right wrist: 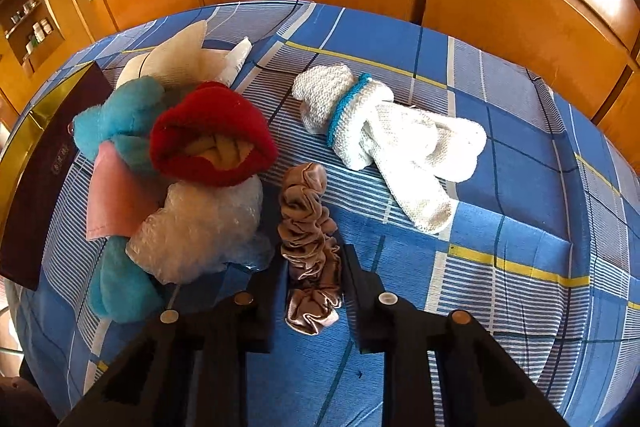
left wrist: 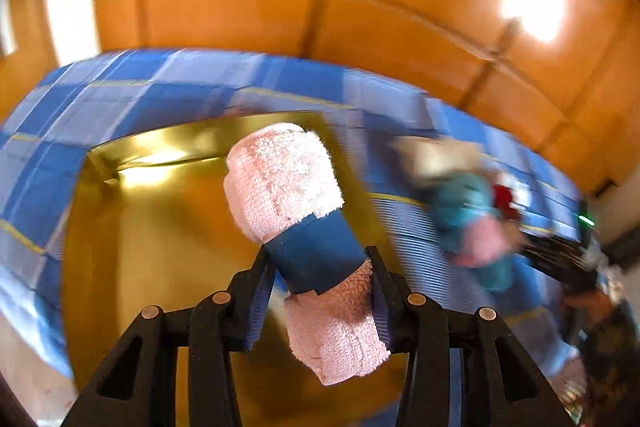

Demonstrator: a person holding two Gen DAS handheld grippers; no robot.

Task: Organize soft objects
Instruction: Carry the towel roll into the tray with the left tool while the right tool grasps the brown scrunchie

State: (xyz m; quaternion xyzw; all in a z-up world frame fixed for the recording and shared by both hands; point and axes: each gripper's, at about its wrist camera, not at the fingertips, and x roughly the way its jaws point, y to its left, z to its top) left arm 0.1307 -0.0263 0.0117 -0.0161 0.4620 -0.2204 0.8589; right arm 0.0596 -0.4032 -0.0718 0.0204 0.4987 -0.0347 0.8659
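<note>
Soft things are being sorted off a blue checked bed [right wrist: 460, 287] into a gold-lined box [left wrist: 168, 227], and each hand has one in its grip. The left tool [left wrist: 320, 291] is clamped on a rolled pink towel [left wrist: 284, 183] at its blue paper band, most likely because the band is the firm part and pinching there keeps the roll from unwinding; the roll stands up out of the jaws and hangs over the open box, apart from its floor, so to my eye it is about to be set down inside. The right tool [right wrist: 312, 291] is shut tight on a beige satin scrunchie [right wrist: 306, 223], which is squeezed long and thin between the pads and seems to rest on the bedspread. Just left of it lies the waiting heap: a crumple of bubble wrap [right wrist: 200, 227], a red plush piece [right wrist: 212, 131], a turquoise plush toy [right wrist: 116, 127] with a pink cloth [right wrist: 112, 203] over it, and a pale mesh fabric [right wrist: 180, 59] behind. A white knitted cloth [right wrist: 400, 139] with a teal band lies by itself to the right. The box's dark lid [right wrist: 40, 179] sits at the bed's left edge, clear of the opening.
</note>
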